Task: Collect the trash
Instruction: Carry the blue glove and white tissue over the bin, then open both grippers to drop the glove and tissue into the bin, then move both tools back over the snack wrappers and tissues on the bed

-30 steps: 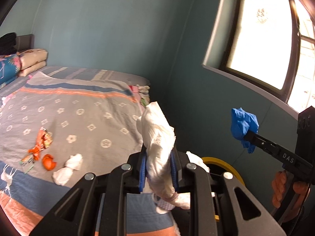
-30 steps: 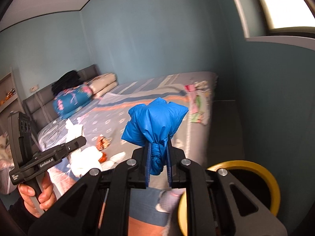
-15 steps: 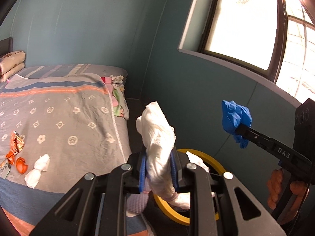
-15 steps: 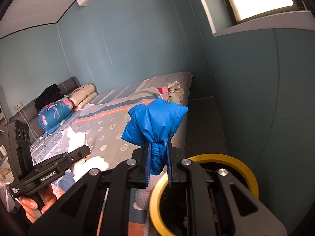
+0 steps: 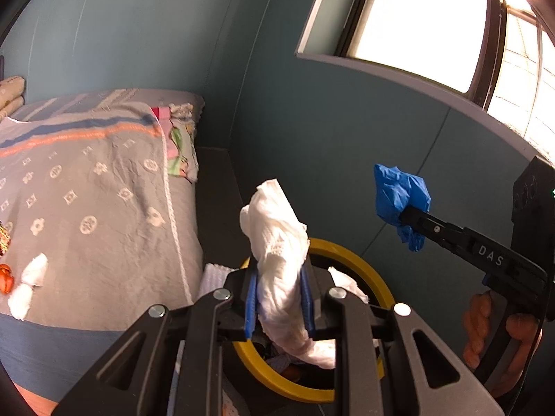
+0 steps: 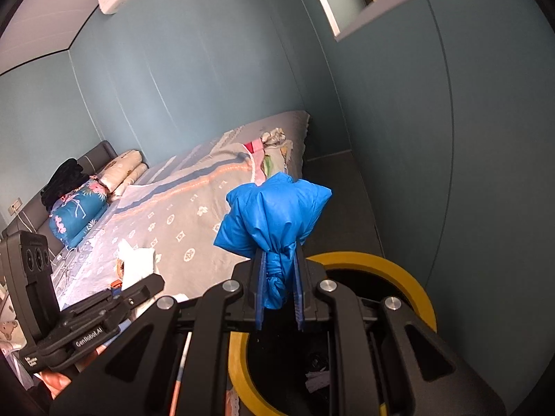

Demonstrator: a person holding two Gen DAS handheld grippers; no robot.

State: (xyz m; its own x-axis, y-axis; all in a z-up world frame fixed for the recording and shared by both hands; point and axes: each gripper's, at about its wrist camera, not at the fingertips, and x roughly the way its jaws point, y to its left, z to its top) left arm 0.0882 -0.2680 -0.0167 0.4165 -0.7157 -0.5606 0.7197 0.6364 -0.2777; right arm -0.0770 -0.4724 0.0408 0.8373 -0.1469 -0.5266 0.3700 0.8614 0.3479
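Note:
My left gripper is shut on a crumpled white tissue wad and holds it above the yellow-rimmed black trash bin on the floor beside the bed. My right gripper is shut on a crumpled blue glove, held over the same bin. The right gripper with the glove also shows at the right of the left wrist view. More white tissue wads and an orange wrapper lie on the bed.
The bed with a grey patterned cover lies to the left, pillows and a blue floral bundle at its head. Teal walls stand close to the right, a window above. Trash lies inside the bin.
Both grippers swung right, away from the bed, and now hang over the bin with the tissue and glove still clamped. The bin fills more of both views.

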